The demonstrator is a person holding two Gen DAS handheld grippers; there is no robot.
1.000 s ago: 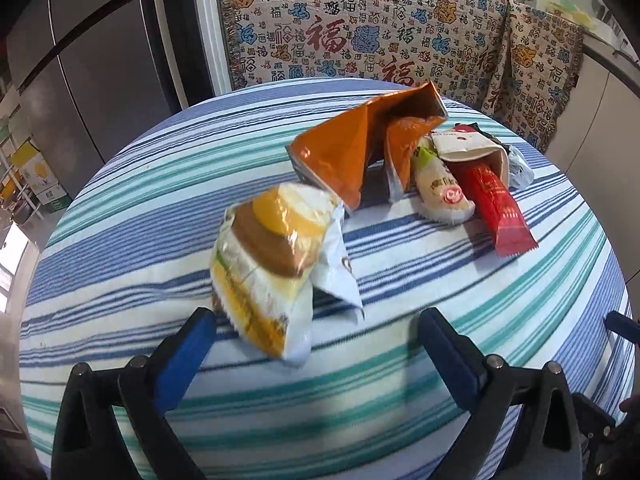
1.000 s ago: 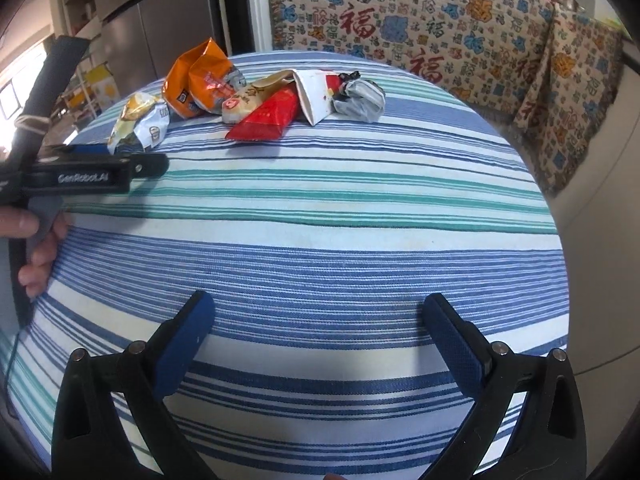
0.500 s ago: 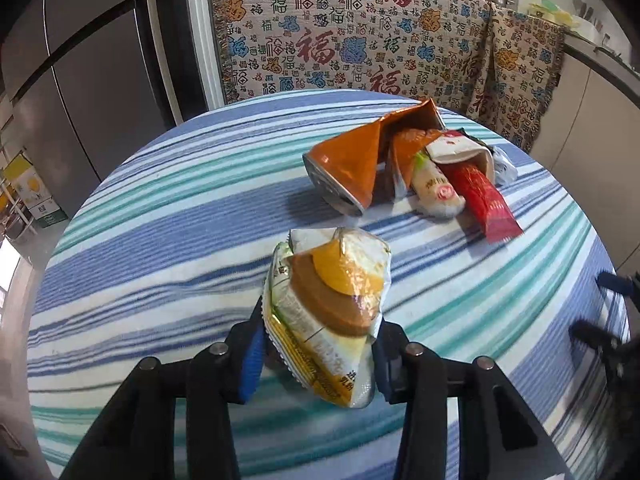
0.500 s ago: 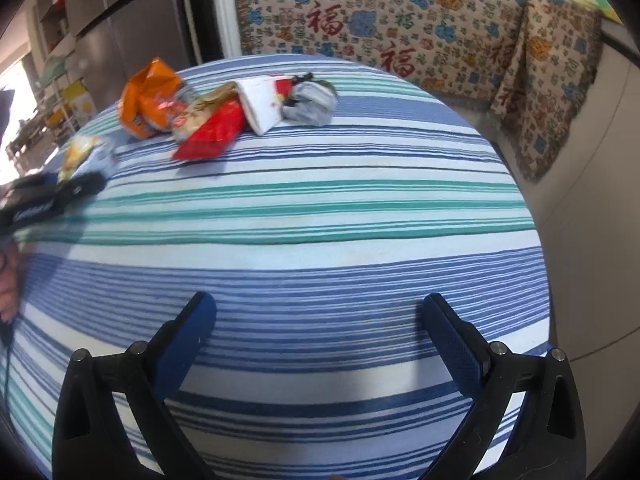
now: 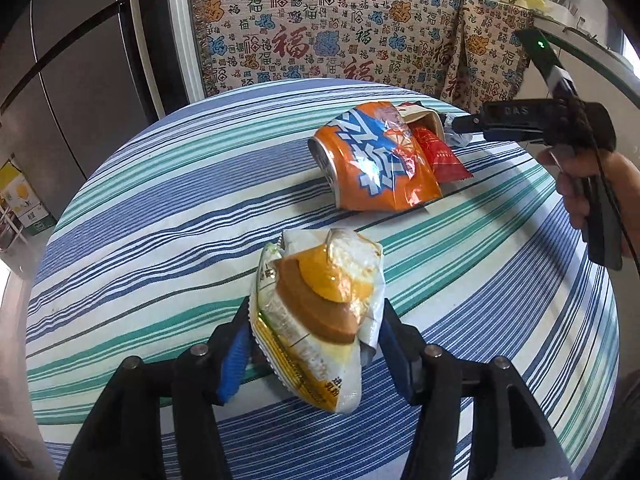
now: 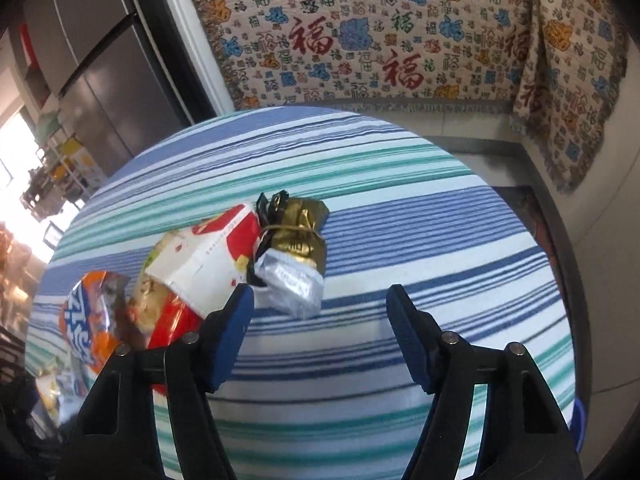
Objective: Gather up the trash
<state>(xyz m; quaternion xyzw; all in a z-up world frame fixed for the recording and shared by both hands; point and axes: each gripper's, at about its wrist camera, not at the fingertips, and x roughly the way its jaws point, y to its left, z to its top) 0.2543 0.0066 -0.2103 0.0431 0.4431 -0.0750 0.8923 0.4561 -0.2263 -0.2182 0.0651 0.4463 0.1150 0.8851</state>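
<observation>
A yellow, brown and white snack wrapper stands between the fingers of my left gripper. Both blue pads touch its sides while the jaws ease slightly wider. Beyond it lies a pile: an orange chip bag, a red wrapper and a white and red carton. My right gripper hovers at the pile's far end with its jaws closing. A gold and silver wrapper lies just past its fingertips, near the left finger and untouched. The carton is to the left of that wrapper.
All of this is on a round table with a blue, green and white striped cloth. A patterned blanket hangs behind it and a grey fridge stands at the left. A hand holds the right gripper.
My left gripper went from wide open to closed around the yellow wrapper. My right gripper moved across the table up to the pile, and its jaws narrowed.
</observation>
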